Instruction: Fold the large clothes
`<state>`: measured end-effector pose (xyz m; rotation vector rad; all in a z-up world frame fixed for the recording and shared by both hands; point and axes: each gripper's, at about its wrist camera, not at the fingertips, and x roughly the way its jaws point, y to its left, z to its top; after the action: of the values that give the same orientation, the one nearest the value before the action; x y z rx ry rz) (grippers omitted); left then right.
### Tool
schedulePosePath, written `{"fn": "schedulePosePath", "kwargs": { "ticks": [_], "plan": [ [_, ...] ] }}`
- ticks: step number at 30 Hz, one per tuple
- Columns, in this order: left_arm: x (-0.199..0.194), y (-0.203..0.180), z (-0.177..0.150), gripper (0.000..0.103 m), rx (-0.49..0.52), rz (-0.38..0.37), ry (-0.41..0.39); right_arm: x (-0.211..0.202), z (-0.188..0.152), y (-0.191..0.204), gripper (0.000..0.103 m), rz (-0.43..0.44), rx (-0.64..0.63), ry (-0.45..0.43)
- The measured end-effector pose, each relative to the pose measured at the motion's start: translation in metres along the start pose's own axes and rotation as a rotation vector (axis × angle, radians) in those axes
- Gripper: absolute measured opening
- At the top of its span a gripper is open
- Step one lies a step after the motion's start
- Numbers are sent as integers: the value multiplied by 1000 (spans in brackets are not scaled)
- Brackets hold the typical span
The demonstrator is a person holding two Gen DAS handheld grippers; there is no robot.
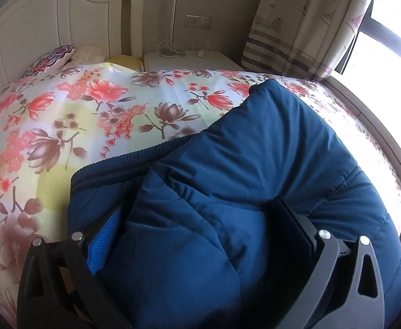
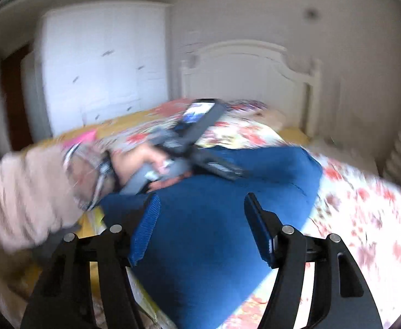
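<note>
The jacket (image 1: 228,192), dark blue and padded, lies in a bundle on the flowered bedspread (image 1: 77,115) near the window side of the bed. In the left wrist view the left gripper (image 1: 200,227) has a thick fold of the jacket between its jaws, and both pads press into the fabric, so it is clamped on the cloth. A ribbed hem runs along the bundle's edge just beyond the left finger. Behind stand a white headboard (image 1: 36,33), a bedside table (image 1: 189,60) and a curtain (image 1: 304,22).

The right wrist view is blurred. The right gripper (image 2: 203,230) hangs over the jacket (image 2: 228,205) with its jaws apart and nothing pinched between them. Farther off, a hand (image 2: 134,161) in a pale sleeve (image 2: 27,186) holds the other gripper against the jacket. A white wardrobe (image 2: 101,63) stands behind.
</note>
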<state>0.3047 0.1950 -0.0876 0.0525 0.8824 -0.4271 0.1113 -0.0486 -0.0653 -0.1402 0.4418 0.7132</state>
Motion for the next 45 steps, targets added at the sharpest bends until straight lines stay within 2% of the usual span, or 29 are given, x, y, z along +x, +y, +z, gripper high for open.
{"fn": "schedulePosePath", "kwargs": {
  "ticks": [3,5,6,8,9,14,15,16,18,21,24,25,28,30,32,33,34,36,39,43,44,45],
  "plan": [
    [1,1,0,101,-2,-3,-4,9,-4,6,63,20,-1,-7],
    [1,3,0,101,-6,-9,-8,37,-18,33,63,47,-73,66],
    [1,4,0,101,-10,-14,-12,59,-33,56,66,57,-143,148],
    [-1,7,-2,101,-16,-22,-27,74,-64,94,71,-92,-375,108],
    [-2,7,-4,101,-21,-23,-35,77,-66,99,72,-101,-397,114],
    [-4,6,-5,101,-23,-4,-46,73,-52,84,74,17,-371,211],
    [-5,5,-5,101,-21,4,-49,70,-46,78,73,62,-356,223],
    [-6,4,-5,101,-20,13,-52,66,-39,70,68,105,-335,225],
    [-8,4,-6,101,-25,37,-67,57,-27,50,60,145,-282,182],
    [-12,8,-10,101,-47,60,-91,45,-1,-2,59,62,-147,77],
    [-13,12,-11,101,-60,67,-98,50,25,-70,50,-24,34,6],
    [-13,11,-11,101,-60,68,-98,59,34,-93,43,-45,85,3],
    [-13,12,-10,101,-62,68,-99,98,49,-139,29,-67,183,45],
    [-13,12,-10,101,-64,68,-101,134,53,-153,27,-78,181,110],
    [-13,12,-10,101,-68,81,-102,190,41,-153,27,-110,85,278],
    [-13,14,-11,101,-84,99,-106,209,34,-153,27,-100,63,316],
    [-13,16,-11,101,-96,104,-104,214,35,-154,27,-89,70,306],
    [-12,21,-12,101,-114,93,-101,218,40,-160,27,-76,113,340],
    [-13,21,-12,101,-116,87,-106,214,54,-158,27,-88,54,368],
    [-14,23,-14,101,-127,75,-114,193,83,-175,27,-127,128,236],
    [-15,23,-14,101,-130,72,-117,195,82,-180,27,-133,154,228],
    [-15,23,-14,101,-133,70,-118,208,73,-184,27,-146,162,287]
  ]
}}
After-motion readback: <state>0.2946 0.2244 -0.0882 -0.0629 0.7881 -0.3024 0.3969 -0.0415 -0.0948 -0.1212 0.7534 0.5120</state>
